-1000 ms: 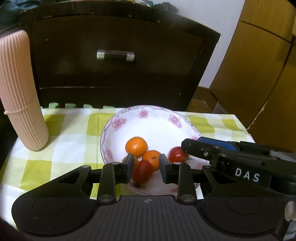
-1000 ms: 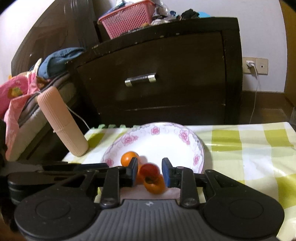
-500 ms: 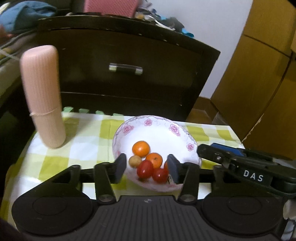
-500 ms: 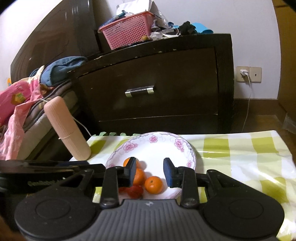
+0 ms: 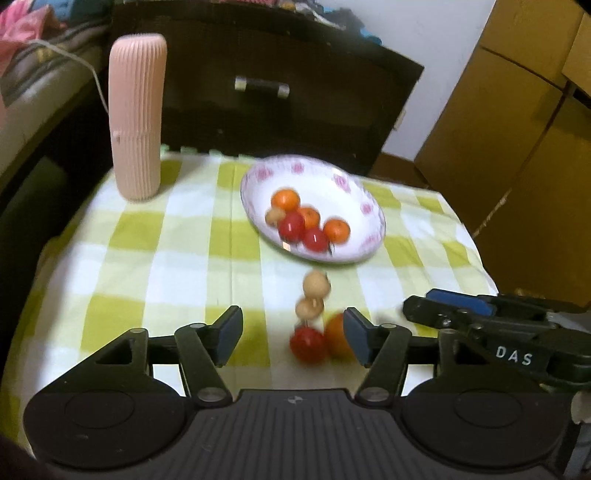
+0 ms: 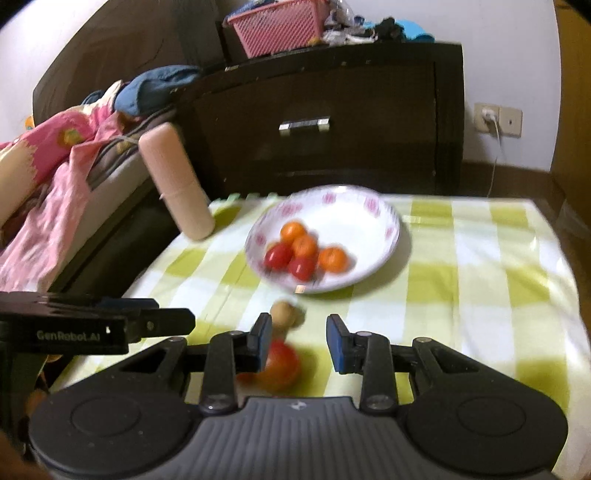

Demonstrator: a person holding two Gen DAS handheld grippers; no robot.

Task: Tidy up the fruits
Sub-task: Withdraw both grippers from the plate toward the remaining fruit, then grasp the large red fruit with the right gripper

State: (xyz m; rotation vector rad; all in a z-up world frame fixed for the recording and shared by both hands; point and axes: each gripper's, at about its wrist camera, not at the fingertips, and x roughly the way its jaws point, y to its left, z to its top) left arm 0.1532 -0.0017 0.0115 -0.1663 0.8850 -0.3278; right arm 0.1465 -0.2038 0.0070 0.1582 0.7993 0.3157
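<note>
A white flowered plate (image 5: pixel 364 206) (image 6: pixel 373 206) on the green checked cloth holds oranges (image 5: pixel 285 199) (image 6: pixel 332 259), two tomatoes (image 5: pixel 291 227) (image 6: pixel 277 255) and a longan (image 5: pixel 274 216). Nearer me, loose on the cloth, lie two longans (image 5: pixel 316 284) (image 6: pixel 286 314), a tomato (image 5: pixel 308 345) (image 6: pixel 282 363) and an orange (image 5: pixel 338 339). My left gripper (image 5: pixel 293 338) (image 6: pixel 188 321) hovers over these, jaws opening; the fruit shows between its fingers untouched. My right gripper (image 6: pixel 298 341) (image 5: pixel 410 308) has its pads narrowly apart with nothing gripped.
A pink ribbed cylinder (image 5: pixel 136 118) (image 6: pixel 177 184) stands at the table's far left corner. Behind the table is a dark drawer cabinet (image 5: pixel 258 96) (image 6: pixel 332 122) with a pink basket (image 6: pixel 273 29) on top. A bed with pink bedding (image 6: pixel 44 177) is left, a wooden wardrobe (image 5: pixel 517 147) right.
Both grippers drew back from the plate toward the table's near side. The left jaws opened and left their tomato in the plate. Loose fruit on the cloth came into view.
</note>
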